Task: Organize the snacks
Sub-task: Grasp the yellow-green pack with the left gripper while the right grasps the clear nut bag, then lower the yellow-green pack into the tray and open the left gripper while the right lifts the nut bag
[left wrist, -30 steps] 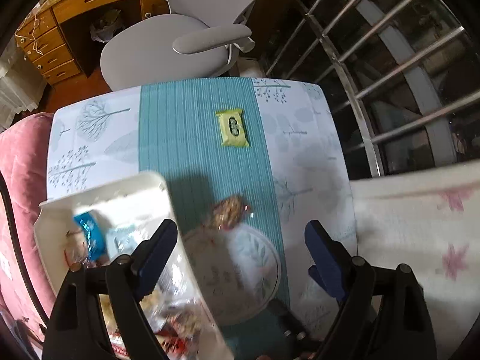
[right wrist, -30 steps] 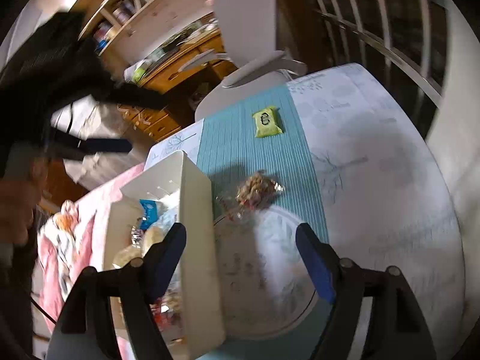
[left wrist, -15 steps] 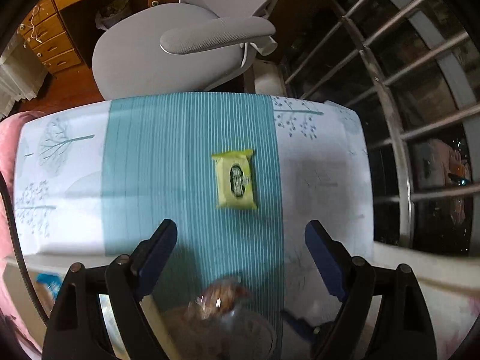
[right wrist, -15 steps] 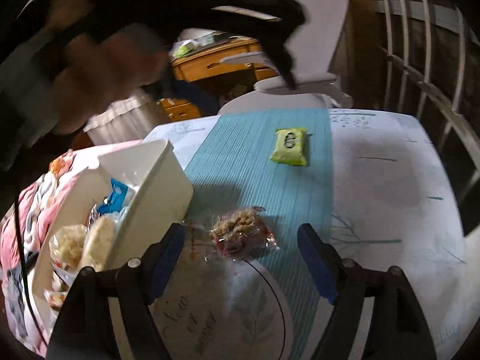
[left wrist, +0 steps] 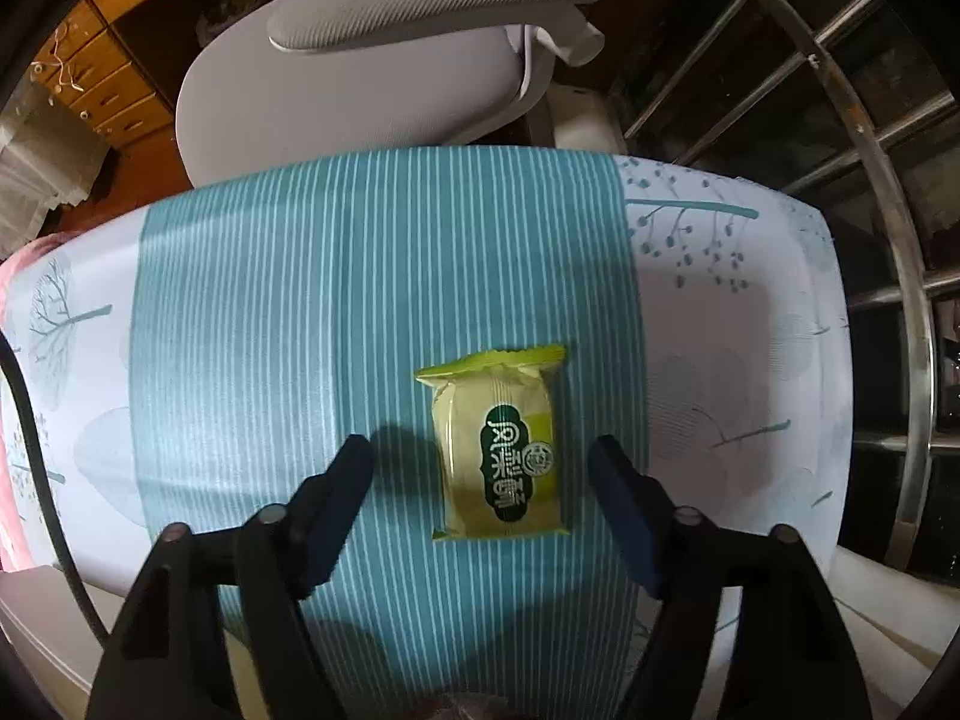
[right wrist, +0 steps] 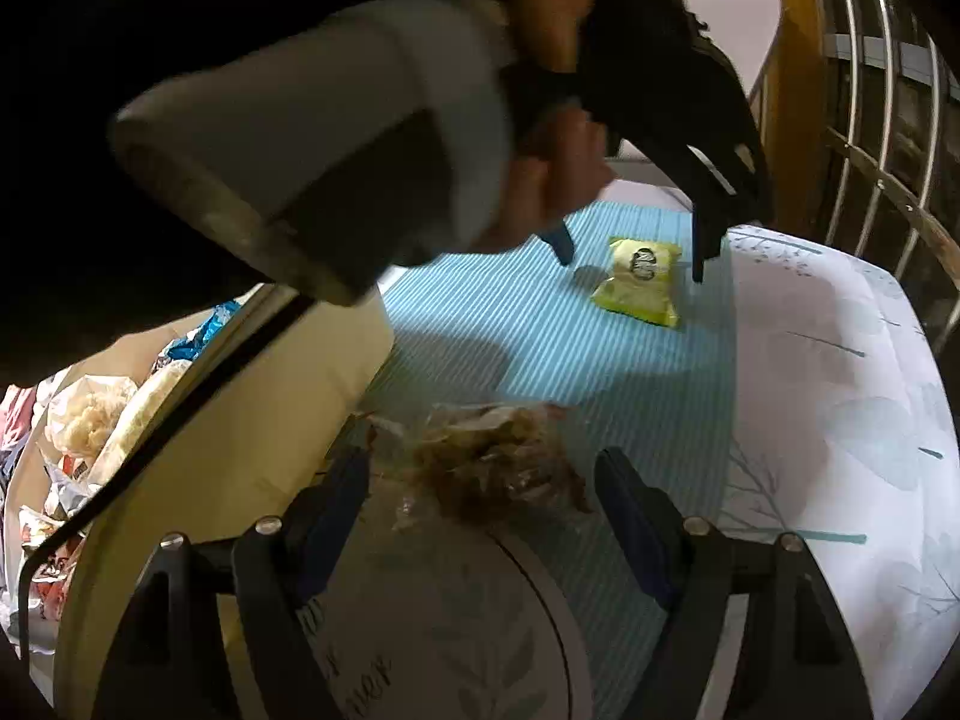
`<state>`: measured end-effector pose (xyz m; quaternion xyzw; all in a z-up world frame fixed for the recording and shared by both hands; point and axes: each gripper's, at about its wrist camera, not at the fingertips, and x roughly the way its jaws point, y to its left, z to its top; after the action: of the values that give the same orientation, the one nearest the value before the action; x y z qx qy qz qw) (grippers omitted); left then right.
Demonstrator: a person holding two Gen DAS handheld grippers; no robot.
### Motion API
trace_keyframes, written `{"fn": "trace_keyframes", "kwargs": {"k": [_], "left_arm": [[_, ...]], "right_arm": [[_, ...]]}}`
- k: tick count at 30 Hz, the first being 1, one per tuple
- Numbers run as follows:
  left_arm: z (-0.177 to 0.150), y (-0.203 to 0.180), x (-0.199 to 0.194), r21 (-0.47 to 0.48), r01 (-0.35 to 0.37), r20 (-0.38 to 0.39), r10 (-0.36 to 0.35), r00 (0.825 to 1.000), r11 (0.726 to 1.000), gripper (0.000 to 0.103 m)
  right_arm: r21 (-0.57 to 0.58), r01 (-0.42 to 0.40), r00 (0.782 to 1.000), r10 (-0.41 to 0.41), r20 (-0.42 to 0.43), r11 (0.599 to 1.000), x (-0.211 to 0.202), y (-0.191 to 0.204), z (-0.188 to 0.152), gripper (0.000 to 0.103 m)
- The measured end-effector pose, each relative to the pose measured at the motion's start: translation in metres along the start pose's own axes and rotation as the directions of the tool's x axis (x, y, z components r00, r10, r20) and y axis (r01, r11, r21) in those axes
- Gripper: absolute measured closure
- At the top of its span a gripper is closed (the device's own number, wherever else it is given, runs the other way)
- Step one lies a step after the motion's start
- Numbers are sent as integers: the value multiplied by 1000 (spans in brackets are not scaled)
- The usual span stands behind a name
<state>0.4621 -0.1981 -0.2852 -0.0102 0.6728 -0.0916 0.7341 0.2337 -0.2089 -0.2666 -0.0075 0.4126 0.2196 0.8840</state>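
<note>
A yellow-green snack packet (left wrist: 500, 450) lies flat on the teal striped runner (left wrist: 270, 330). My left gripper (left wrist: 483, 456) points straight down over it with the packet between its jaws; the jaws are closing and the pads stand clear of the wrapper. The right wrist view shows that same left gripper (right wrist: 630, 252) straddling the yellow-green snack packet (right wrist: 642, 282), held by a hand in a grey sleeve (right wrist: 336, 138). My right gripper (right wrist: 480, 474) is open around a clear bag of brown snack (right wrist: 492, 462), without touching it. The bag rests at the edge of a round plate (right wrist: 456, 630).
A white bin (right wrist: 252, 432) with several wrapped snacks stands left of the plate. A grey office chair (left wrist: 372, 78) sits beyond the table's far edge, and metal railing bars (left wrist: 870, 240) run along the right. The white leaf-print tablecloth (right wrist: 840, 420) spreads to the right.
My left gripper dropped over the yellow-green packet, which now sits between its narrowing jaws. My right gripper sank toward the clear bag. The hand and sleeve now fill the right view's top.
</note>
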Motion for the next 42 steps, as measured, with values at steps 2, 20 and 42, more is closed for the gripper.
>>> {"fn": "trace_keyframes", "kwargs": {"k": [2,20,42], "left_arm": [[2,-2,0,12,-14,21,14,1000,1000,34],[-10,9,-20,0,-90,43,90,995,996,67],[-70,65,-152,-58,37,181,-26,983,998,67]], "right_arm": [[1,-22,1000,22,-6,1000,3,1,0,25],[-62,17,999,-19,-44,998,0,10,5,50],[59,-28,999,29,-16,998,-13,6,14,56]]}}
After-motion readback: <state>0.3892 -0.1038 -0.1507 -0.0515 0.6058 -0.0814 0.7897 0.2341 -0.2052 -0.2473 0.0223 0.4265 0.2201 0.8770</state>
